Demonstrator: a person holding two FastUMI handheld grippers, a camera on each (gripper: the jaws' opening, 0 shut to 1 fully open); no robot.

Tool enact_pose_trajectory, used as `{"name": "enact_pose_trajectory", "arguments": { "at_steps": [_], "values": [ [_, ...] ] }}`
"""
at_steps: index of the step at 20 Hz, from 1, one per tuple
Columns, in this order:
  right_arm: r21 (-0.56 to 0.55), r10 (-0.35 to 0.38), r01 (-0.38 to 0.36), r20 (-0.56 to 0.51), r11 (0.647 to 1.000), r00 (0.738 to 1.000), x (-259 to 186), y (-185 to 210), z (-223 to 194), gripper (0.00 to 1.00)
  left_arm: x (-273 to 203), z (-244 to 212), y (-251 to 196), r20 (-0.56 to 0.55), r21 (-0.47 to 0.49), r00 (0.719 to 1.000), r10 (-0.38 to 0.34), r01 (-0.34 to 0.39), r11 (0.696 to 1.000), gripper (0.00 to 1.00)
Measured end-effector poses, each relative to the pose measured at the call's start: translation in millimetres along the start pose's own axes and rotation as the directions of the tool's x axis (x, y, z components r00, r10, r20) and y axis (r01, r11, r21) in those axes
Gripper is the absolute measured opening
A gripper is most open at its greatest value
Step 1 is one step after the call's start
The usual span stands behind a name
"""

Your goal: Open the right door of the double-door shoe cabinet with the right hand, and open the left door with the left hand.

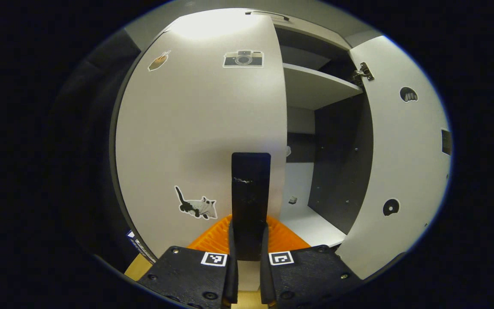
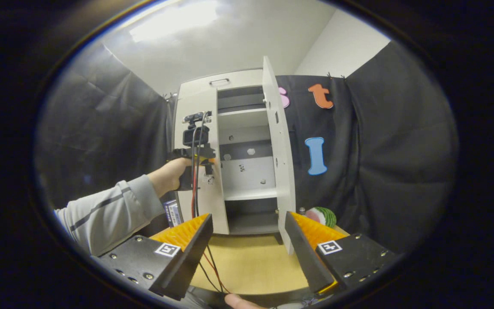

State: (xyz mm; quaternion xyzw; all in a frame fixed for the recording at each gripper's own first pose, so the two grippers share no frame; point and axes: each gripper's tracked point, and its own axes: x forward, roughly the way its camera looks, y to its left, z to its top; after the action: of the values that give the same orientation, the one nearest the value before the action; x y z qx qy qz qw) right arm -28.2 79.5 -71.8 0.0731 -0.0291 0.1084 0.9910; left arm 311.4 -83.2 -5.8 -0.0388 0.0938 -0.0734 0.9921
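Left gripper view: close against the shoe cabinet (image 1: 298, 128), facing its left door (image 1: 200, 137). Right gripper view: set well back, facing the whole cabinet front-on above the table (image 2: 251, 262). Shared: cabinet interior and open right door (image 2: 279, 146).

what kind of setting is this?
Likely a staged recording booth, not a home: black cloth wall, a white shoe cabinet standing on a wooden tabletop, and stickers on its left door.

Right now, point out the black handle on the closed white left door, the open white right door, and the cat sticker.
black door handle (image 1: 250, 193), left gripper view: mid-bar.
open white right door (image 2: 279, 146), right gripper view: inner face.
cat sticker (image 1: 196, 206), left gripper view: its body.
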Motion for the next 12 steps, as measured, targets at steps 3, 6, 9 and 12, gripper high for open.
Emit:
{"name": "enact_pose_trajectory", "arguments": {
  "at_steps": [3, 6, 9, 12],
  "values": [
    [0.054, 0.039, -0.038, -0.002, 0.998, 0.999, -12, 14, -2, 0.98, -4, -2, 2, -0.009, 0.004, 1.0, -0.022, 0.022, 1.0, 0.21],
    [0.039, 0.024, -0.024, -0.006, 0.999, 1.0, -20, 16, -6, 0.97, -8, -3, 5, -0.014, 0.016, 1.0, -0.023, 0.023, 1.0, 0.21],
    [0.034, 0.03, -0.029, -0.013, 0.999, 0.999, -26, 21, -8, 1.0, -11, -3, 8, -0.01, 0.009, 1.0, -0.021, 0.021, 1.0, 0.21],
    [0.019, 0.005, -0.005, -0.014, 1.0, 1.0, -31, 19, -8, 0.98, -14, -5, 11, -0.022, 0.016, 1.0, -0.019, 0.02, 1.0, 0.21]
  ]
}}
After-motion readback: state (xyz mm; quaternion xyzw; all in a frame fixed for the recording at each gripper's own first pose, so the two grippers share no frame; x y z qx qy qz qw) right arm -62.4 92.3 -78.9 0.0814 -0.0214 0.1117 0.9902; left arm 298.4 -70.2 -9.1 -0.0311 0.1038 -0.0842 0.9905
